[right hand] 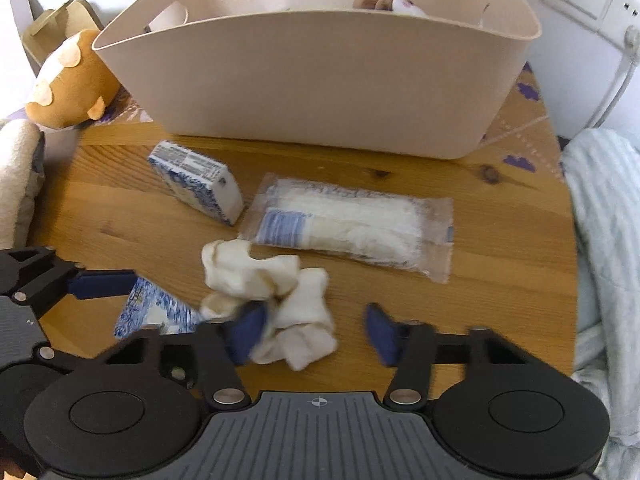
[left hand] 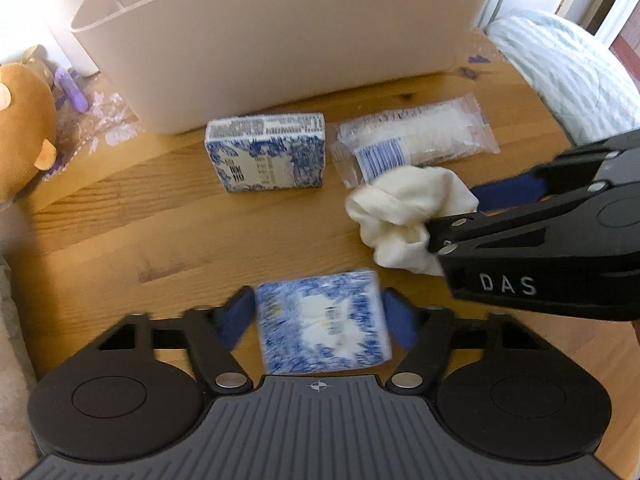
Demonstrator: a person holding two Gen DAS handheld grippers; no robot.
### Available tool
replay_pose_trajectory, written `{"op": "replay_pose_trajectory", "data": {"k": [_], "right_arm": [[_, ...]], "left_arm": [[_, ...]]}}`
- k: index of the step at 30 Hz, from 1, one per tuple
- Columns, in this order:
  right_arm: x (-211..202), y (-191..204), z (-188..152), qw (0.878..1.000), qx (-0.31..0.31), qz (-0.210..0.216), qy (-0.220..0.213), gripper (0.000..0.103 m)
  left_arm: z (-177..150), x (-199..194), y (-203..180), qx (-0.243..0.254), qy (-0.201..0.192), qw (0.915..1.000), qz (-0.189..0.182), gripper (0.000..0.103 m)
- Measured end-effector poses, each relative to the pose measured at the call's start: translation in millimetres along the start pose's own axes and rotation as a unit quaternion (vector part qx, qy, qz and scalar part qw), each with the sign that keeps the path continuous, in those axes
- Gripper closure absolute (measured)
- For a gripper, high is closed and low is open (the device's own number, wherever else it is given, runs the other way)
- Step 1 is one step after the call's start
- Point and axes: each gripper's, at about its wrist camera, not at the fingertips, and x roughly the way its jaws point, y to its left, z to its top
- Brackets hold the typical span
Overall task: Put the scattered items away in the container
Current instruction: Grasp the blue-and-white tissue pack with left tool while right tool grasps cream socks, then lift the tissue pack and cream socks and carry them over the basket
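A beige container (left hand: 260, 52) stands at the back of the wooden table (left hand: 160, 216); it also shows in the right wrist view (right hand: 320, 92). My left gripper (left hand: 320, 316) is open around a blue-and-white box (left hand: 324, 326), pads close to its sides; the box shows in the right wrist view (right hand: 154, 314). My right gripper (right hand: 316, 328) is open over a crumpled white cloth (right hand: 276, 296), which also shows in the left wrist view (left hand: 404, 216). A second blue-and-white box (left hand: 266, 156) (right hand: 200, 180) and a clear packet of white material (left hand: 412, 140) (right hand: 352, 228) lie before the container.
A brown plush toy (left hand: 24, 128) (right hand: 68, 84) sits left of the container. Another plush (right hand: 388, 0) lies inside the container. A pale striped fabric (left hand: 560, 72) (right hand: 604, 240) lies at the table's right edge. A purple item (left hand: 72, 88) lies at the left.
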Motion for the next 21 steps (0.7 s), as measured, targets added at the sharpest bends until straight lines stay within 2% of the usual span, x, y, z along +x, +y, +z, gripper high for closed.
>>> {"op": "replay_pose_trajectory", "data": {"k": [1,2,6,13,21], "right_arm": [[-1,-1,0,1.000,0.001,0.004,-0.003,0.065],[-1,-1,-1,1.000,0.001,0.005,-0.004,0.078],[-3,-7,-1,1.000,0.009,0.010,0.002,0.093],[-13,-17,-12,0.999,0.028,0.017,-0.004,0.096],[-49,-20,-19,0.999,0.029,0.018,-0.035,0.097]], "left_arm": [[0,0,0,-0.001,0.001,1.0000,-0.001,0.038],[0,0,0,-0.001,0.001,1.0000,0.000,0.038],[-1,-2,2,-0.015,0.002,0.9999,0.000,0.039],[-6,-9,14,-0.056,0.012,0.9983,-0.007,0.040],[-13,-36,14,-0.069,-0.011,0.9975,0.008,0.040]]}}
